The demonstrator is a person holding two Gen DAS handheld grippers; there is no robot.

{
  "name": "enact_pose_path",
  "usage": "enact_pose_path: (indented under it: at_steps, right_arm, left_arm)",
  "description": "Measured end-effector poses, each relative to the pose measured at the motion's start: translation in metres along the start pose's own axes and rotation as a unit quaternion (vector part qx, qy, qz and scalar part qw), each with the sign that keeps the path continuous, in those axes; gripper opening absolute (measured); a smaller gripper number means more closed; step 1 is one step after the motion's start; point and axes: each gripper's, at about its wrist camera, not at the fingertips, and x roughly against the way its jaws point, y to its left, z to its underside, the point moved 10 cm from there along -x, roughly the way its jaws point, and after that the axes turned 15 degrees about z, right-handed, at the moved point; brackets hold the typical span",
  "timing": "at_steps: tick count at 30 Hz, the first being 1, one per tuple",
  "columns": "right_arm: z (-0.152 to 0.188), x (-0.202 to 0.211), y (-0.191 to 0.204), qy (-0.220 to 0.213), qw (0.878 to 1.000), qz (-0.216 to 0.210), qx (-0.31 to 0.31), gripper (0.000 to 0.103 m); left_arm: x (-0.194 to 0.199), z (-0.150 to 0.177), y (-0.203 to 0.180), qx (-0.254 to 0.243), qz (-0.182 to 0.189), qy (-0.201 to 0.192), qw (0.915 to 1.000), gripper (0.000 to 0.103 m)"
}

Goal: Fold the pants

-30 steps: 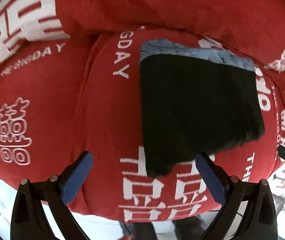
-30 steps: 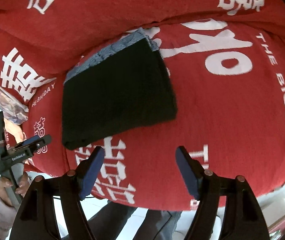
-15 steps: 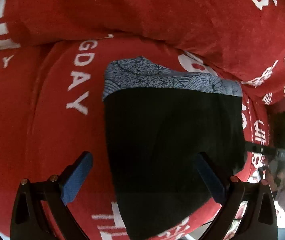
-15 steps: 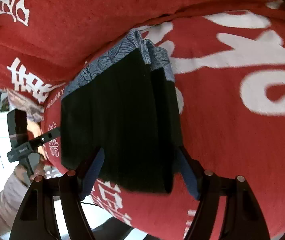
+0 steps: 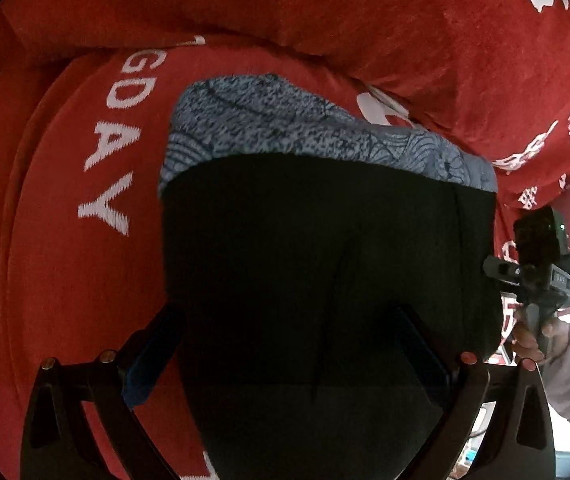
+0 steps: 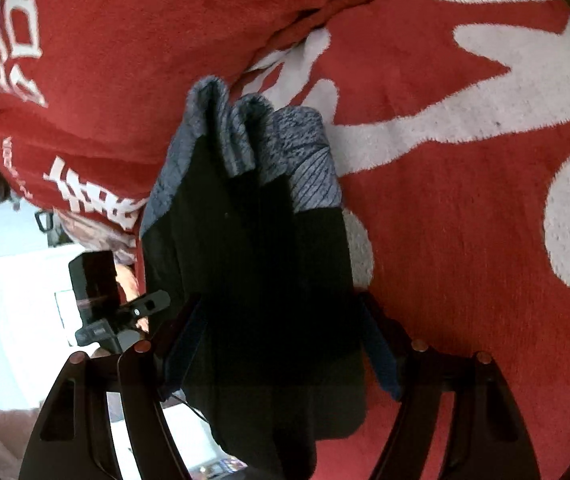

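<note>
The folded black pants (image 5: 305, 240) lie on a red seat cover (image 5: 65, 260), their blue-grey patterned waistband (image 5: 285, 128) at the far end. My left gripper (image 5: 287, 354) is open over the near end: its left finger is beside the pants' left edge and its right finger is over the black cloth. In the right wrist view the pants (image 6: 261, 248) run away from me, with the waistband (image 6: 309, 160) bunched in folds. My right gripper (image 6: 283, 350) straddles their near end. Its jaws are closing with the cloth between them, and no firm pinch shows.
A red back cushion (image 5: 325, 12) with white lettering rises just behind the waistband. The seat's front edge drops to a pale floor (image 6: 17, 280) on the left of the right wrist view. A hand (image 5: 533, 340) in a pale sleeve shows at the right edge of the left wrist view.
Both grippers have come down and forward onto the pants, which now fill the space between their fingers. The right jaws have narrowed a little.
</note>
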Motion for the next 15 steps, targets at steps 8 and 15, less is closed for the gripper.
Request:
enact_pose_path:
  at_steps: [8, 15]
  right_arm:
    - [0.010, 0.021, 0.012, -0.014, 1.000, -0.017, -0.007, 0.046]
    - [0.047, 0.036, 0.035, -0.001, 0.998, -0.057, -0.008, 0.044]
  left_arm:
    - [0.025, -0.001, -0.030, -0.031, -0.003, -0.036, 0.9989, 0.064]
    - [0.061, 0.022, -0.042, -0.030, 0.000, -0.046, 0.9985, 0.063]
